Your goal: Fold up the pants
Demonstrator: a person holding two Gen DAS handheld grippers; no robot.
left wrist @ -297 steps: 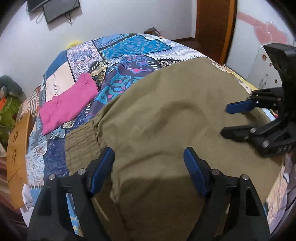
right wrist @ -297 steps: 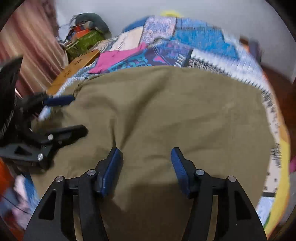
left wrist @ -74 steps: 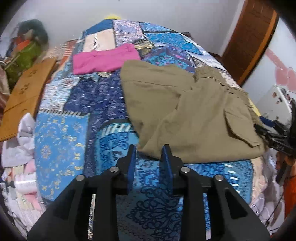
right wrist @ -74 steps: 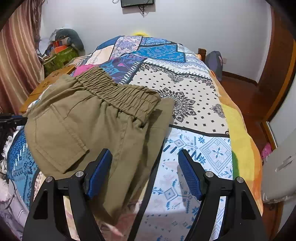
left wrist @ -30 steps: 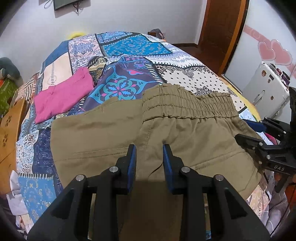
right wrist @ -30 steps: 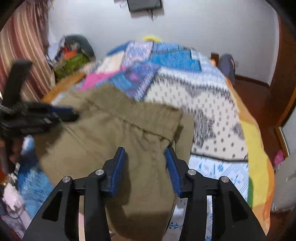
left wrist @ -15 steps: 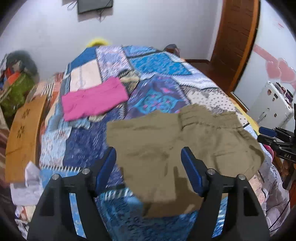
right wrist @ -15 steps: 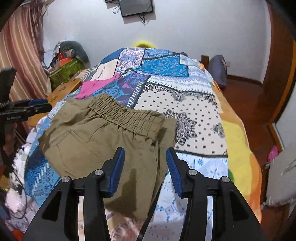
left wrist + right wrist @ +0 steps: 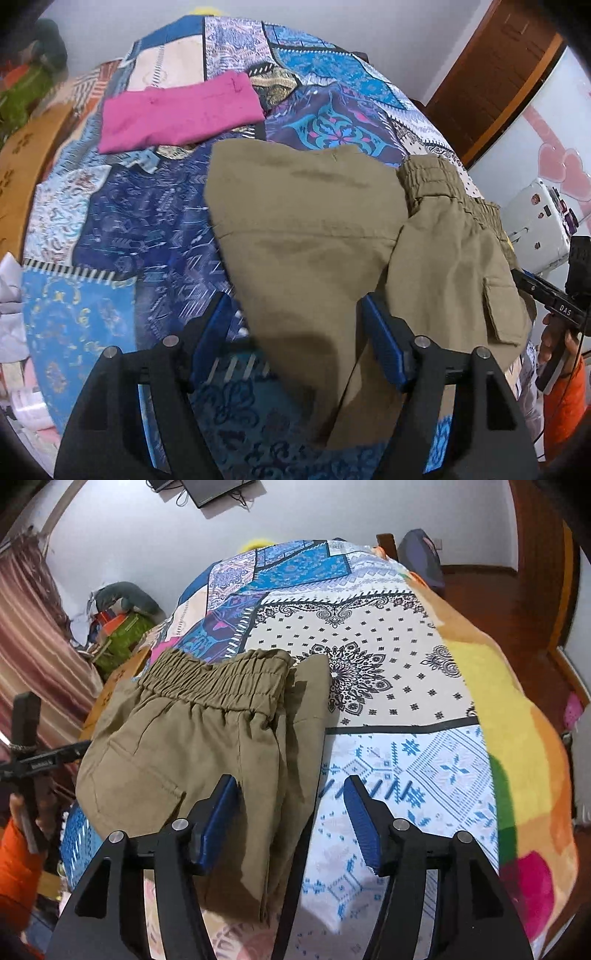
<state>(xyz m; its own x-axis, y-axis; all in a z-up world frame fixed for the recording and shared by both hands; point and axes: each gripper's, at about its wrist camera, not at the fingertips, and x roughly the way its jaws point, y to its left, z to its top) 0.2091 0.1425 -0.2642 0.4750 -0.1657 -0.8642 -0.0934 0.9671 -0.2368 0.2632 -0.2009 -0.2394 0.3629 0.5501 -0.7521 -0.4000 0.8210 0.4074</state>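
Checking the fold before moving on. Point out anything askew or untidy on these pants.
The olive pants are folded unevenly: the layer with the elastic waistband lies skewed, so an under layer sticks out beside it and edges do not line up. The fabric also hangs off the patchwork bedspread's near edge.

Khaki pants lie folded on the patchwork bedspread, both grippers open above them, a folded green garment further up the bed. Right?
Not quite. The garment further up the bed is pink, not green, as the left wrist view shows. The rest holds: pants folded on the bedspread, left gripper and right gripper open.
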